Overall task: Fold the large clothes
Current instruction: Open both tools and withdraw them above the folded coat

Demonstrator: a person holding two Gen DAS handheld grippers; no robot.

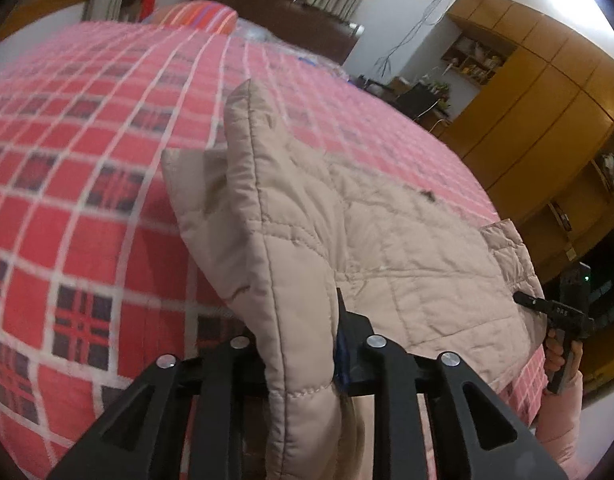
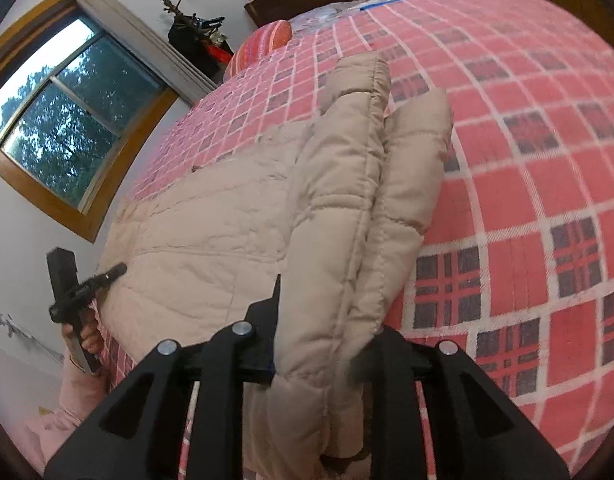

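1. Covering most of both views, the bed (image 1: 87, 184) in its red-and-navy checked spread is the landmark here; a striped pillow (image 2: 267, 42) sits at its far end, and a wooden wardrobe (image 1: 547, 92) stands off the bed's side in the left wrist view
2. The beige quilted coat (image 1: 407, 248) lies at the near edge of the bed, its body flat on the spread and both sleeves drawn in over it, so I judge the fold partly done
3. The likeliest trouble, to my eye: the padded fabric is thick and slippery, so a sleeve could slide out of a grip if it is lifted or pulled too quickly, and the fold would spring open
4. A second risk is uneven carrying by the two hands, which would skew the crease or drag the coat off the near edge of the bed
5. The left gripper (image 1: 303, 344) has its jaws narrowed on a thick ridge of the coat's sleeve, clamping it between them
6. The right gripper (image 2: 323, 332) is likewise closed down on a bunched sleeve fold near the bed's front edge, fabric bulging out either side; the person's hand (image 2: 87, 332) on the other tool shows beyond the coat
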